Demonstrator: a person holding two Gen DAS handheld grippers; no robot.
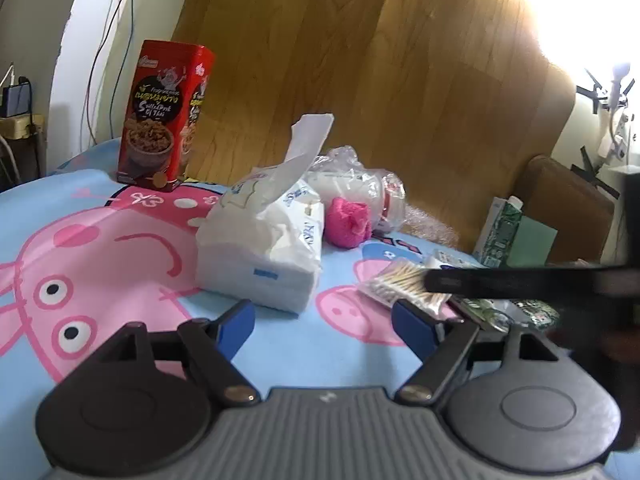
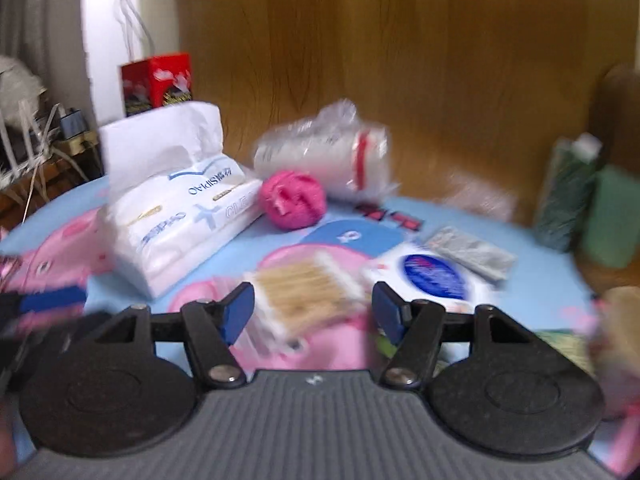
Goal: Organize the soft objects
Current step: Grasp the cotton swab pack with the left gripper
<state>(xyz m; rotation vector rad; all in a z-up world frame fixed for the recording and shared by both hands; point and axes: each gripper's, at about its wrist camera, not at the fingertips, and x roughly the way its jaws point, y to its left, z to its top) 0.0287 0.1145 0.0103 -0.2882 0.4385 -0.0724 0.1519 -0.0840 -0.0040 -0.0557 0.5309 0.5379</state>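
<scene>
Softness was the main quality of the things on the bed, which was covered with a blue cartoon sheet (image 1: 100,208). One tissue pack (image 1: 260,256) lay near the middle, with a single tissue standing up from its slit. I judged it light and easy to squash, with a slippery plastic wrap, so the best hold seemed to be across its narrow sides, low on the body and not on the loose tissue. One pink ball (image 1: 347,222), looking like yarn or a bath puff, lay just beside the pack and touched or almost touched one clear bag of white pads (image 1: 356,184) behind it. The ball would probably give under pressure and could be taken anywhere around its middle. The bag looked crinkly and could slip.

One packet of cotton swabs (image 2: 304,296) lay closest to the right gripper (image 2: 313,308), partly between its fingers but not pressed by them; they stood wide apart. This packet was thin and light, so a hold on its edge seemed sensible. Beside it lay one white pack with a blue label (image 2: 432,276), and one small grey sachet (image 2: 472,254).

The left gripper (image 1: 323,326) also had its fingers wide, with nothing between them, facing the tissue pack. One red box (image 1: 164,116) stood upright far back, and one green carton (image 1: 502,228) stood against the wooden headboard (image 1: 400,80). The right wrist view was blurred, so small prints could not be read.
</scene>
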